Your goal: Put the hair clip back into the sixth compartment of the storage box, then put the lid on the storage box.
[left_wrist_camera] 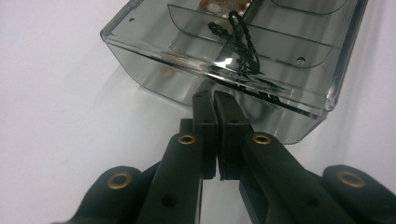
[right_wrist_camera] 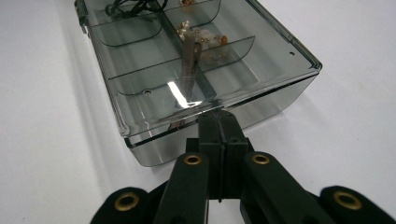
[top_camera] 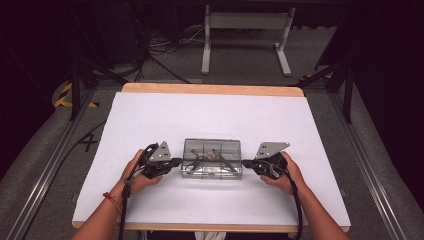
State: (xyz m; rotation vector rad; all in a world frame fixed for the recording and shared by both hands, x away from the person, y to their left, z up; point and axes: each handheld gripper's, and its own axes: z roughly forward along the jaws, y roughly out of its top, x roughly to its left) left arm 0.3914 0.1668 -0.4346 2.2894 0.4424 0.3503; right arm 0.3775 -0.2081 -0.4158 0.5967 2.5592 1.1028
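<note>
A white sheet [top_camera: 215, 195] covers the wooden table [top_camera: 212, 89]; grey floor and a table frame [top_camera: 245, 37] lie beyond. A clear box [top_camera: 212, 158] holding a black cord [left_wrist_camera: 240, 39] sits mid-table. The left gripper [top_camera: 175, 162] and right gripper [top_camera: 246, 163], jaws closed and empty, meet its ends.

High view: from above the near edge, looking forward and down over the whole white table [top_camera: 150, 115]. Left and right gripper views: low, close, each looking inward along its own closed jaws at one end of the clear compartment box [top_camera: 212, 158] [left_wrist_camera: 224, 51] [right_wrist_camera: 196, 70], shared by all three.
</note>
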